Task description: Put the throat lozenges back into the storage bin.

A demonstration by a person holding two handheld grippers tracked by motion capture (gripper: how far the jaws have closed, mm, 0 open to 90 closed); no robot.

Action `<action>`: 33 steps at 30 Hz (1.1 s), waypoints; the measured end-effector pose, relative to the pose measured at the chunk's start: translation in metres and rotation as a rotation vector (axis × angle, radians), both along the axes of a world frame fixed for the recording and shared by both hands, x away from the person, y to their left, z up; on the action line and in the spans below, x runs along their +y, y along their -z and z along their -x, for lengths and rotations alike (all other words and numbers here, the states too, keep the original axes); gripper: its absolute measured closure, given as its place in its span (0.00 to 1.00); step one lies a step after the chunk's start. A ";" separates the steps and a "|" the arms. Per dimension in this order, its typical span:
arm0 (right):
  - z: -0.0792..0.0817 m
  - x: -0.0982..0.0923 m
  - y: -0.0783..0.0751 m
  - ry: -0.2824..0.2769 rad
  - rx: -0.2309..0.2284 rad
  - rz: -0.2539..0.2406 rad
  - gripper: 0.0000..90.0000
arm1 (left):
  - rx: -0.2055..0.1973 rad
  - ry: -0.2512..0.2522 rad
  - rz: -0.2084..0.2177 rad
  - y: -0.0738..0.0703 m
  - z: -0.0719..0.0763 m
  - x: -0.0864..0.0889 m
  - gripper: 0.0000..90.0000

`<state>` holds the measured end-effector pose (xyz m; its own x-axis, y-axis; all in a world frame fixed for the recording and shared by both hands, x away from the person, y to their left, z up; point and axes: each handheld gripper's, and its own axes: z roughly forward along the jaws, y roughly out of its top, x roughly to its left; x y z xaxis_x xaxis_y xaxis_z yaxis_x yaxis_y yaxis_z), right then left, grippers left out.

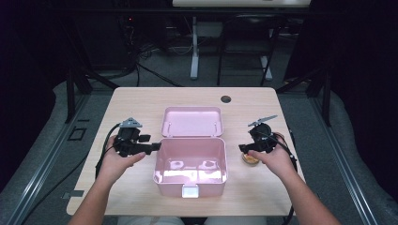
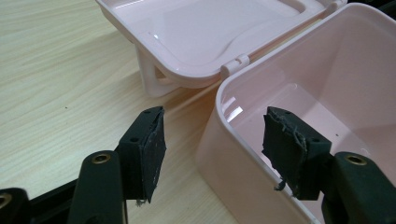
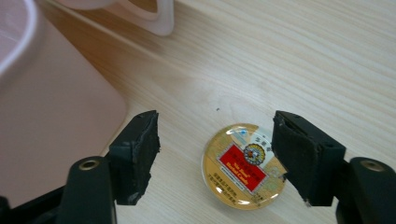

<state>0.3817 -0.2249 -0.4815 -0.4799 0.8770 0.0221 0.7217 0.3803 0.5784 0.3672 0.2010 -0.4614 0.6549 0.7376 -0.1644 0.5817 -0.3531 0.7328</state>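
1. the pink box (image 1: pixel 190 168) sits lid-open nearest the table (image 1: pixel 141 101) front
2. left hand-held gripper (image 2: pixel 212 151), jaws spread, straddles the box's left wall
3. right hand-held gripper (image 3: pixel 215 156), jaws spread, hovers over a small round tin (image 3: pixel 243 165) just right of the box
4. the lid (image 1: pixel 192 122) lies flat behind

pink box (image 1: pixel 190 180) mid-table, lid (image 1: pixel 192 121) open flat behind | bare table (image 1: pixel 136 101) both sides | tin (image 1: pixel 250 158) right of box
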 end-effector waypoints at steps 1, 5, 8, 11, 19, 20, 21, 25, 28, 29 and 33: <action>-0.001 -0.001 0.000 0.003 0.008 0.010 0.33 | 0.001 0.002 0.001 -0.001 0.000 0.000 0.43; -0.004 -0.003 0.001 0.010 0.020 0.026 0.31 | -0.009 0.003 0.011 -0.002 0.001 0.001 0.42; -0.007 -0.003 0.004 0.013 0.035 0.031 0.29 | -0.006 0.008 0.011 -0.003 0.001 0.002 0.42; -0.011 -0.002 0.006 0.013 0.049 0.053 0.29 | -0.003 0.012 0.014 -0.003 0.001 0.002 0.42; -0.019 0.000 0.013 0.028 0.096 0.073 0.25 | -0.011 0.009 0.017 -0.004 0.001 0.003 0.42; -0.020 -0.001 0.014 0.028 0.100 0.079 0.25 | -0.013 0.011 0.015 -0.004 0.001 0.003 0.42; -0.021 -0.001 0.015 0.028 0.104 0.078 0.25 | -0.014 0.011 0.016 -0.004 0.001 0.003 0.42; -0.024 0.000 0.019 0.039 0.129 0.094 0.23 | -0.013 0.010 0.017 -0.005 0.001 0.003 0.42; -0.028 -0.001 0.022 0.044 0.146 0.105 0.22 | -0.013 0.010 0.018 -0.005 0.001 0.003 0.42; -0.029 -0.001 0.023 0.050 0.152 0.109 0.21 | -0.012 0.010 0.019 -0.005 0.001 0.003 0.42; -0.032 0.000 0.026 0.052 0.174 0.121 0.18 | -0.013 0.007 0.017 -0.005 0.001 0.003 0.42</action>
